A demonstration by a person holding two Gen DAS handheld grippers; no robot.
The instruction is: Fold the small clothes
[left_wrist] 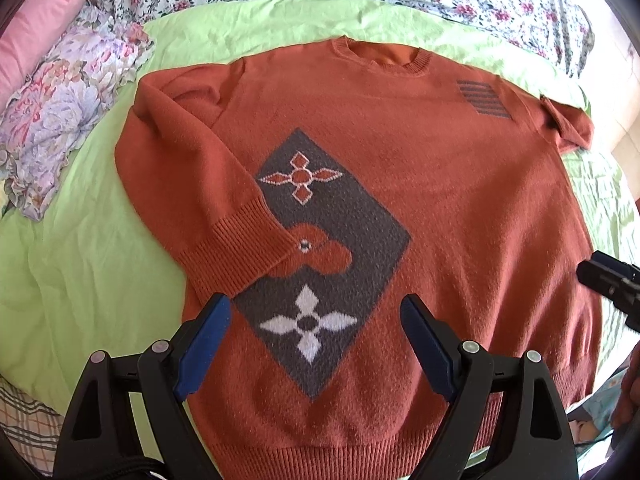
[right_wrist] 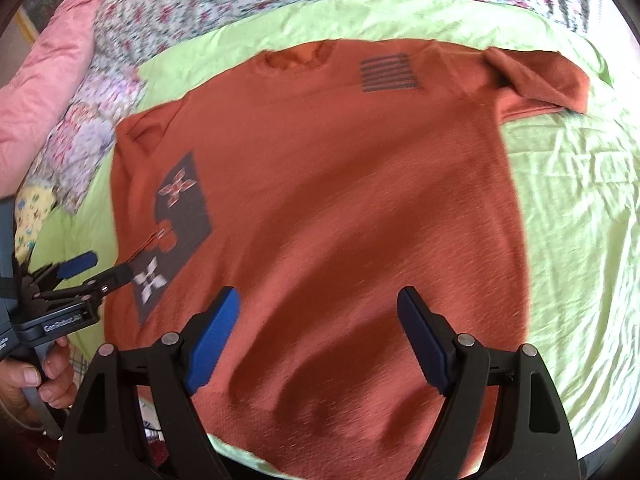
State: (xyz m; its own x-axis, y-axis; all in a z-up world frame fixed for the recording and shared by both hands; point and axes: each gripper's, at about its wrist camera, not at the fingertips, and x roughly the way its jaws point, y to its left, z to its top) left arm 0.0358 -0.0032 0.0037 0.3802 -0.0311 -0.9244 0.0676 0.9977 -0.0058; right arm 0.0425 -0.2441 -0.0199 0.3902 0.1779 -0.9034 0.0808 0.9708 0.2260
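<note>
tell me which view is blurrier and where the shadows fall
Right wrist view: motion-smeared, the sweater knit and collar look soft, with the claw's shadow over its lower part. Left wrist view: sharp, the diamond pattern crisp, the left claw open above it; both views bend at the fisheye edges.

Orange sweater point(left_wrist: 440, 200) spread flat, front up, across the middle of the frame on a green bedsheet point(left_wrist: 80, 260). Left sleeve point(left_wrist: 192, 184) folded in, ribbed cuff lying on the grey diamond motif point(left_wrist: 320, 256). Left gripper point(left_wrist: 316, 320) at the bottom edge, blue pads wide apart over the hem. Dark shape at right edge, probably the right gripper point(left_wrist: 612, 280), blurred. Floral pillow point(left_wrist: 64, 116) in the upper left.
</note>
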